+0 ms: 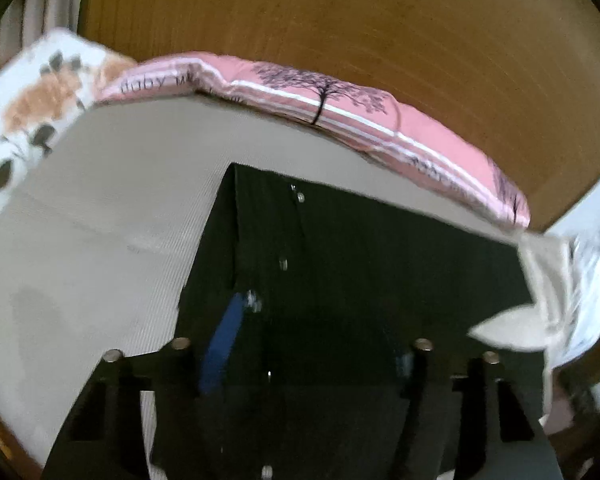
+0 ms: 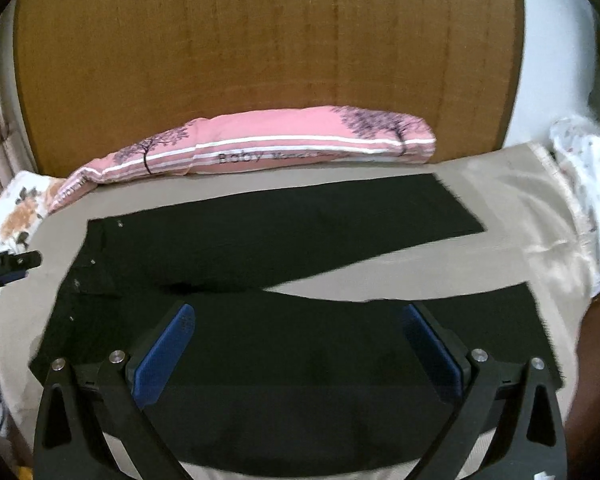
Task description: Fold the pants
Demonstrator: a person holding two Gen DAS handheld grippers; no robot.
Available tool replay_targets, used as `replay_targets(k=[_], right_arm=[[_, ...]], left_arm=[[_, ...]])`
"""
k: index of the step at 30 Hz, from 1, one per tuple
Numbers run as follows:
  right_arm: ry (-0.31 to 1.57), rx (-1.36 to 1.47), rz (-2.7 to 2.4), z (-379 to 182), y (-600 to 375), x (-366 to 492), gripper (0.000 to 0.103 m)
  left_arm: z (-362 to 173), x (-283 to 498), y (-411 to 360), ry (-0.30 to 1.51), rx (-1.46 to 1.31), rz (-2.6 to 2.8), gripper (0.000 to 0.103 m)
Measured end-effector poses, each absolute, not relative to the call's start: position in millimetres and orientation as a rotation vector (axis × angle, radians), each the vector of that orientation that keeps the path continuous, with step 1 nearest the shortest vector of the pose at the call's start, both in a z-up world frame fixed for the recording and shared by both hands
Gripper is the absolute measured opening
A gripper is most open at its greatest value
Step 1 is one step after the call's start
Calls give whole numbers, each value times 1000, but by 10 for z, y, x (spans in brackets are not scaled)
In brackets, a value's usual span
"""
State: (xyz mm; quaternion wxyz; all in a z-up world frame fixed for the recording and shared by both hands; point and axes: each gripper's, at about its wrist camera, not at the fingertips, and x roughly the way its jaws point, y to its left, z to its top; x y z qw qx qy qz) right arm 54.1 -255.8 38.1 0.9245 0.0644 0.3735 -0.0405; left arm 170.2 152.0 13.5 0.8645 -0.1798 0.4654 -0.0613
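Black pants point(image 2: 280, 232) lie flat on a beige bed sheet point(image 2: 500, 216), waist to the left and the two legs spread in a V to the right. My right gripper point(image 2: 298, 354) hangs open over the near leg, its blue pads point(image 2: 164, 356) wide apart with nothing pinched. In the same view my left gripper point(image 2: 30, 259) shows at the left edge, beside the waistband. The blurred left wrist view looks over the waist end of the pants point(image 1: 360, 248). There my left gripper point(image 1: 312, 352) has its jaws partly apart, with one blue pad point(image 1: 220, 340) plain and the other lost in the dark.
A pink pillow with tree prints point(image 2: 260, 148) lies along the wooden headboard point(image 2: 260, 48). A floral pillow point(image 2: 20, 208) sits at the far left and a white patterned cloth point(image 2: 592, 184) at the right edge of the bed.
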Motion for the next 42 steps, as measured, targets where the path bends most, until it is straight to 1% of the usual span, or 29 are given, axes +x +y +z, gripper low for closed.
replay_targets(k=[2,6,8,13,16,24,26,30,35,41,42], right_arm=[[787,166,-57,347,-2552,713,102],[844,239,2,223,-2513,1101,102],[874,258,36,154,-2465,1310,103],[938,227,74,-1,-2249,1844,103],[955,209,96,-81,-2100,2102,103],[996,144,169,-290,-1708,2653,103],[1007,133,189,-356,-1628,2768,103],[1026,129,225,-448,-1495,2994,103],[1022,76,349,-495,-1401,3292,103],[1065,8,569,-552,-1393,3687,103],[1067,-21,597,-552,-1390,3751,103]], left_arm=[[51,1980,1703,990,-435,-132,55],[-185,2471,1988,1021,-575,-171,54],[-294,2647,2052,1033,-626,-190,49],[-612,2996,2122,1101,-702,-202,44],[-790,3146,2175,1130,-758,-203,44],[-956,3290,2297,1128,-763,-190,43],[-983,3331,2303,1134,-771,-214,33],[-1001,3450,2224,1146,-764,-247,26],[-1078,3556,2213,1137,-804,-299,26],[-1170,3610,2248,1084,-908,-290,26],[-1164,3584,2246,1065,-910,-285,24]])
